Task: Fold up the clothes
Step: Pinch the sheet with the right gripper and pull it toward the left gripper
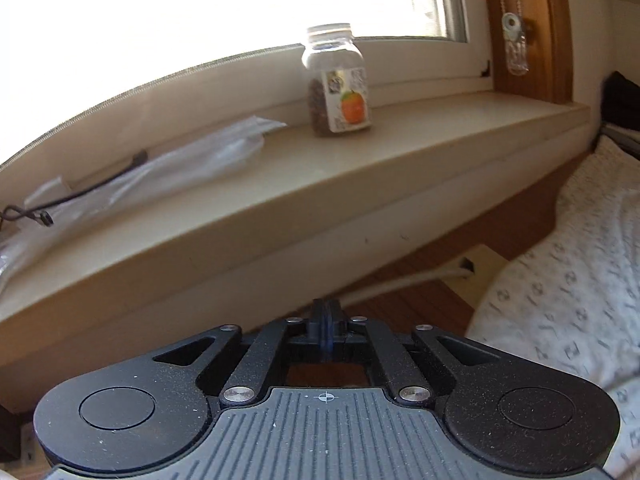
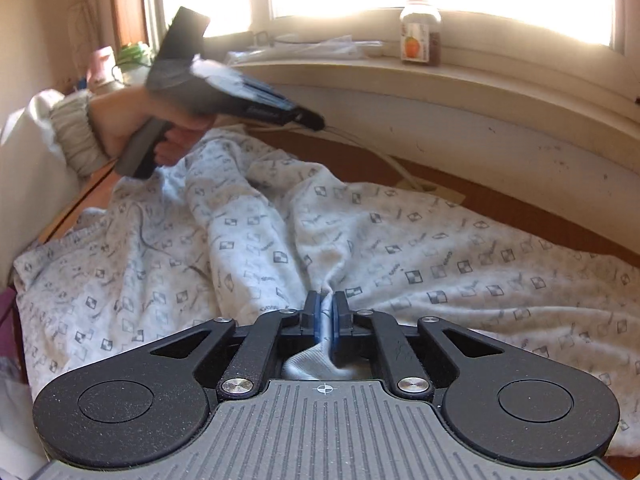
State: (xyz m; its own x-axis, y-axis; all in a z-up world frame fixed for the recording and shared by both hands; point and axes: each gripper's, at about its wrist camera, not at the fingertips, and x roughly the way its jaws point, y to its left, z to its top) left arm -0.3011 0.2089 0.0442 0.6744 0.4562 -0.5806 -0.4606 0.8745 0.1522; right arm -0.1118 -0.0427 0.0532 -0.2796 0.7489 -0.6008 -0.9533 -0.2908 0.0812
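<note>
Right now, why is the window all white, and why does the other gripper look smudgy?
Left wrist view: sunlight overexposes the window, though the jar stays fairly clear. Right wrist view: same glare, and the left gripper is smeared by blur; the fisheye lens bends the windowsill.

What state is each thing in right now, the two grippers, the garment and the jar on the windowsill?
Left gripper: fingers shut, nothing between them, held above the garment.
Right gripper: fingers shut on a pinch of fabric.
Patterned white garment: unfolded, rumpled, spread on the wooden surface.
Jar: upright, lidded, partly filled.
</note>
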